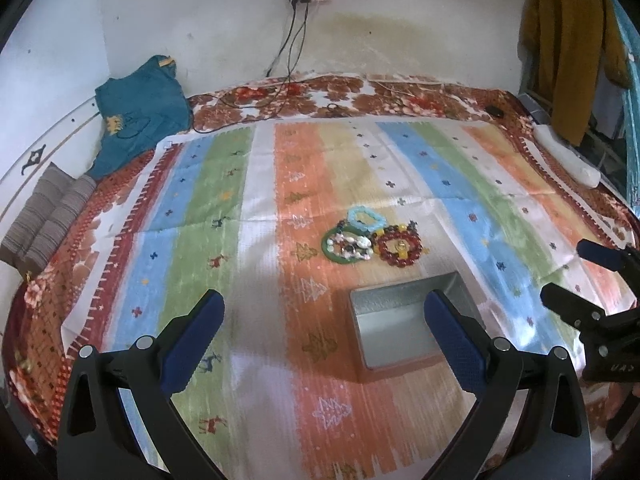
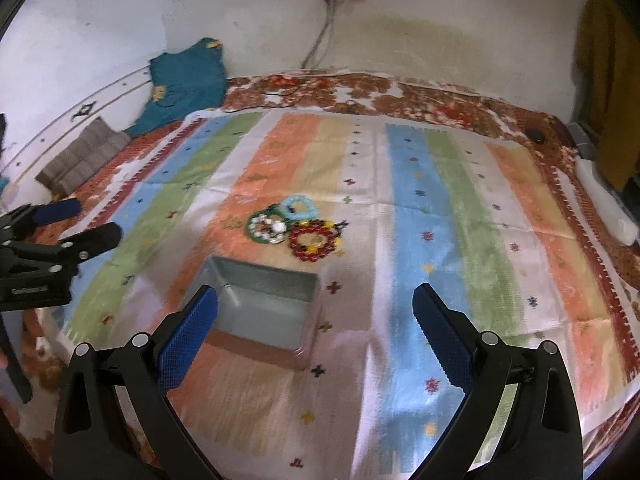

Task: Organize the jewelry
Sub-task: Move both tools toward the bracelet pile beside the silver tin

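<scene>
Striped cloth (image 1: 256, 208) covers the bed. On it a cluster of beaded bracelets (image 1: 370, 240) lies just behind an open grey metal box (image 1: 404, 322). Left gripper (image 1: 324, 344) and right gripper (image 2: 314, 334) hover near the box, jaws wide apart, holding nothing. Only the left view shows wall cables (image 1: 294, 40) sharply. No readable writing.

We see a cloth (image 1: 256, 200) striped in blue, green, white, orange and pale yellow, dotted with small crosses, trees and deer. Under it lies a red-brown floral blanket (image 1: 360, 96). The bracelets run green (image 1: 332, 250), pale blue (image 1: 366, 219) and red with yellow beads (image 1: 400, 248) (colours blur in the right view). The tin (image 1: 400, 320) is plain grey. Both tongs carry blue pads (image 1: 192, 344) on black arms.
</scene>
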The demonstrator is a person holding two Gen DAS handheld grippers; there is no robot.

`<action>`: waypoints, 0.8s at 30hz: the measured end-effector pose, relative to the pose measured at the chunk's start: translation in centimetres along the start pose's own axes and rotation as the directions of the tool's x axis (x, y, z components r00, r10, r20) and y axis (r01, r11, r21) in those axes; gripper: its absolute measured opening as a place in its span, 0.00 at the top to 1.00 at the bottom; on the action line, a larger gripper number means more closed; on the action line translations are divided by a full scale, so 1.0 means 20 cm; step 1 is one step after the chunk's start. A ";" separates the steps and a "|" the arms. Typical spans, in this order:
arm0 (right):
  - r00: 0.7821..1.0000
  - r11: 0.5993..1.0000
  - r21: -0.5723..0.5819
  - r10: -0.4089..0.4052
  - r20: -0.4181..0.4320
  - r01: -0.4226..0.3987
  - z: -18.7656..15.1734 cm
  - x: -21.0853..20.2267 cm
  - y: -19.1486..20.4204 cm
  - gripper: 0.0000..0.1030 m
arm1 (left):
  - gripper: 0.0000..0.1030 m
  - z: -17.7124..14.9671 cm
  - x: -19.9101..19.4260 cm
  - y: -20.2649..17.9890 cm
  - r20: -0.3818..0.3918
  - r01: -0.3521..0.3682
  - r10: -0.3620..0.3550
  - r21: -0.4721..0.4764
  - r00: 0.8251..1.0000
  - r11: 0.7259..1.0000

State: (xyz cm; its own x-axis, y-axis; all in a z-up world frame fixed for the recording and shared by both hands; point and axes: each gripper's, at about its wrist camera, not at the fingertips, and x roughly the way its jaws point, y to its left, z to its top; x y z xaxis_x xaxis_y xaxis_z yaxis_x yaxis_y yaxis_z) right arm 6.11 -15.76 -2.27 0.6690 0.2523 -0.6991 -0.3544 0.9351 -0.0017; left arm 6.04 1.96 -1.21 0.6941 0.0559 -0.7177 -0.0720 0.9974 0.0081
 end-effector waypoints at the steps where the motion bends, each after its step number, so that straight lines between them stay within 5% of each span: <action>1: 1.000 1.000 0.004 0.001 0.001 -0.001 0.01 0.01 -0.01 0.04 | 0.05 0.01 0.01 0.00 -0.003 -0.001 0.001 -0.001 1.000 1.000; 24: 0.991 0.998 0.070 0.001 -0.135 0.008 0.13 0.32 -0.11 0.04 | 0.05 0.16 0.38 0.07 -0.111 0.012 -0.021 -0.081 0.994 0.997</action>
State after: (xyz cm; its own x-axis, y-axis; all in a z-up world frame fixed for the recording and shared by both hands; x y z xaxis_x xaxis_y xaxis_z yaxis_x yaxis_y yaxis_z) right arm 12.89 -15.52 -4.81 0.5741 0.2176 -0.7893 -0.3027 0.9522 0.0423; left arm 13.58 3.98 -4.46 0.6114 0.0294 -0.7908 -0.1211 0.9910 -0.0568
